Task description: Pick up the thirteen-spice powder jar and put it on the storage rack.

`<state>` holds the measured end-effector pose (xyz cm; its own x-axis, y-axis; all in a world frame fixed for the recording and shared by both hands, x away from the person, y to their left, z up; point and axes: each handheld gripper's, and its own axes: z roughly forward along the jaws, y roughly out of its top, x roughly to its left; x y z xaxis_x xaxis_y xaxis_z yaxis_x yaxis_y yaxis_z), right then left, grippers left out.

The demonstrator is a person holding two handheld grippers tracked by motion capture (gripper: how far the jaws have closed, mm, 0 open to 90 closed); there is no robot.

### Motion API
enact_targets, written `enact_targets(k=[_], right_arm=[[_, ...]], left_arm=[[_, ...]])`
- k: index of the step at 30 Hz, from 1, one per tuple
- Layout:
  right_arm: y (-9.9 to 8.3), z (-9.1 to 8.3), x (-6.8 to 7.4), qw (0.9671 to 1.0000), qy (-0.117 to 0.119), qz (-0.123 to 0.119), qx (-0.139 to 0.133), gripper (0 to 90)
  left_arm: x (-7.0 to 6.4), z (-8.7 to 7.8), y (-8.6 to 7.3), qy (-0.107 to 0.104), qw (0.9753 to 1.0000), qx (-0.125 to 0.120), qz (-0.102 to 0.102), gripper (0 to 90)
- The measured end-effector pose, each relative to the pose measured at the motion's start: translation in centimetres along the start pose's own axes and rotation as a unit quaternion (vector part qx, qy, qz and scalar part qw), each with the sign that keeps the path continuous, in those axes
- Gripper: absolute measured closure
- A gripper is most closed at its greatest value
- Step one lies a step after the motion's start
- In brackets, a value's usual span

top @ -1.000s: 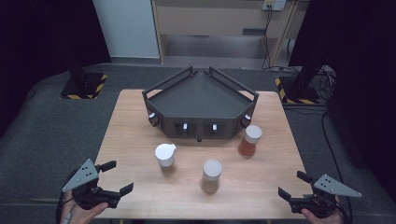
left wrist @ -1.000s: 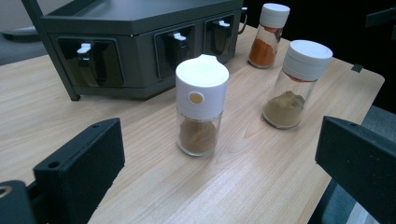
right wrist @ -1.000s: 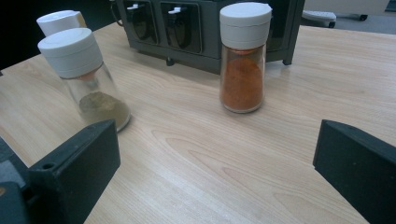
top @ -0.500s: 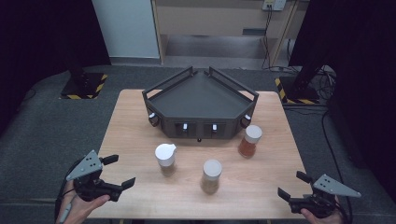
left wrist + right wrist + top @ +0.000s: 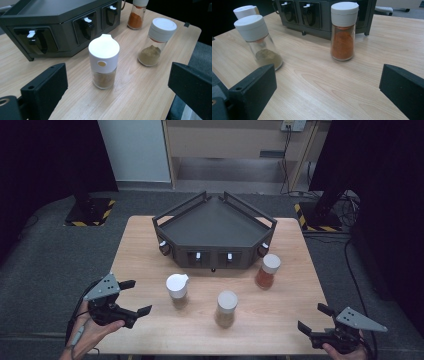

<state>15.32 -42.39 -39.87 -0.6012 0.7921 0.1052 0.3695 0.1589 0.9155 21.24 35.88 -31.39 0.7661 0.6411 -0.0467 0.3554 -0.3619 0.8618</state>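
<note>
**Three spice jars stood before the rack, both tools empty**

The left gripper (image 5: 131, 297) hovered over the near left of the table (image 5: 135, 240), jaws spread wide and holding nothing. It pointed at the jar with the spouted white cap (image 5: 103, 61), which stood upright just ahead of it, left of the other two and near the front of the dark rack (image 5: 214, 227). The right gripper (image 5: 313, 317) hung at the near right corner, jaws likewise spread and empty; its holder's hand was cut off by the bottom edge of the high view.

The round-capped jar of brown powder (image 5: 258, 40) stood nearest the person, and the jar of orange powder (image 5: 343, 31) farther right, close to the rack. In the left gripper view the orange jar's top was cut off. None of the jars or the rack bore a readable label; the spouted cap showed only a small tan dot.
</note>
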Motion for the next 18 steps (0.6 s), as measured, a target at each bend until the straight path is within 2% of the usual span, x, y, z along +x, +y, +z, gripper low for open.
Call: enact_targets(k=[3,10,18], right_arm=[[0.0,0.0,-0.1,1.0,0.001,0.0,0.001,2.0],[0.0,0.1,-0.1,1.0,0.003,-0.003,0.002,2.3],[0.0,0.1,-0.1,1.0,0.005,-0.002,0.003,2.3]], left_arm=[[0.6,0.4,0.4,-0.008,1.0,0.005,-0.002,1.5],[1.4,1.4,1.0,-0.011,0.9998,0.014,0.005,1.7],[2.4,2.7,1.8,-0.016,0.9997,0.021,0.002,1.8]])
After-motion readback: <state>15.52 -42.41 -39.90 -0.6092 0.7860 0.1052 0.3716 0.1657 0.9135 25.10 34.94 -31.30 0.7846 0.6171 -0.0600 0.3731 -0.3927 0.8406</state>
